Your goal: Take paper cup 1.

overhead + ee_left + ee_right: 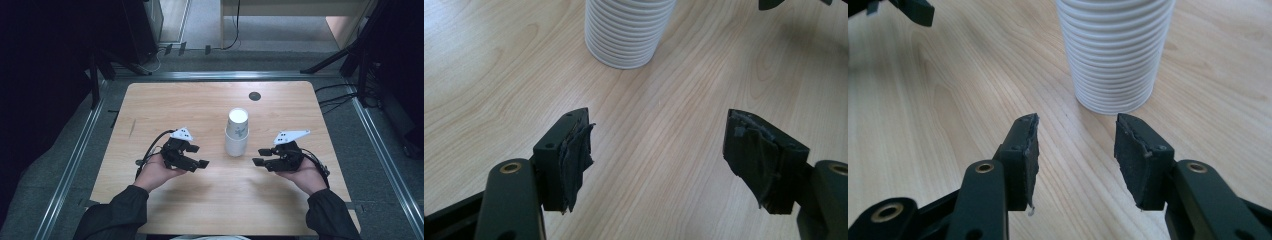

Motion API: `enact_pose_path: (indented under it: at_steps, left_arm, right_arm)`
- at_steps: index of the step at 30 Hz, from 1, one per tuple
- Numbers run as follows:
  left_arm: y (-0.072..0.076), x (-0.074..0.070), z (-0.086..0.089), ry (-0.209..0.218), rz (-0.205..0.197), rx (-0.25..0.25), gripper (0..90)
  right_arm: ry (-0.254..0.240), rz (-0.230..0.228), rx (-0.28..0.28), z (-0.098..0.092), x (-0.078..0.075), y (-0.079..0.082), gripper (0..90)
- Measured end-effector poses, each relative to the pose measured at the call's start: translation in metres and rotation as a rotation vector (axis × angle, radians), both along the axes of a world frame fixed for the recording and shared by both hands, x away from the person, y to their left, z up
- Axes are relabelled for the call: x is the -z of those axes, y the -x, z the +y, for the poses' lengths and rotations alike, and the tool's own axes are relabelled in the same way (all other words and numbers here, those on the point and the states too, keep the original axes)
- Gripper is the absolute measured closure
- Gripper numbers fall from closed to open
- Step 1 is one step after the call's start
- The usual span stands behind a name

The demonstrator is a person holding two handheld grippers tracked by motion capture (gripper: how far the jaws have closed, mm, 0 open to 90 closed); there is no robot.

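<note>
White ribbed paper cups (236, 133), nested in 1 upright stack, stand mid-table on the pale wooden table (165, 102), between the left gripper (196, 156) and right gripper (263, 156). Both grippers' jaws gape empty. Best: steady the lower cups with 1 gripper, pinch the top rim squarely with the other.

A wooden table (165, 107) fills the middle of the high view, with a small dark round disc (254, 96) near its far edge, right of centre. Metal rails (75, 160) frame it on grey floor (385, 165). Black cables (335, 97) lie at right. A dark stand (137, 30) sits upper left, a pale wooden cabinet (295, 12) upper right.
</note>
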State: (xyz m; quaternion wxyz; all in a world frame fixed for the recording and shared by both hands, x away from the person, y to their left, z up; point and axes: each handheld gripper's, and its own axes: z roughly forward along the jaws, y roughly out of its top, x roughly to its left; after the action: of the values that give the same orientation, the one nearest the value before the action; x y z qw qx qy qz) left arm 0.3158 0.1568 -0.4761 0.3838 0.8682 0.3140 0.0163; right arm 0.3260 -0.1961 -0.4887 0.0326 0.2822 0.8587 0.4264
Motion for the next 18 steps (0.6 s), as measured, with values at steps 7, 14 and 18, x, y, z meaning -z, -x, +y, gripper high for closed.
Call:
enact_pose_path:
  at_steps: [7, 14, 18]
  left_arm:
    - [-0.001, -0.001, 0.002, 0.017, 0.001, 0.014, 27.5]
    - [-0.003, -0.002, 0.002, 0.016, 0.007, 0.025, 27.5]
    - [-0.003, -0.003, 0.003, 0.021, 0.002, 0.022, 27.5]
  right_arm:
    - [0.029, 0.016, -0.047, 0.007, -0.018, -0.001, 46.5]
    - [0.031, 0.003, -0.073, 0.009, -0.044, -0.011, 43.2]
    - [0.07, -0.016, -0.121, 0.013, -0.062, -0.019, 39.9]
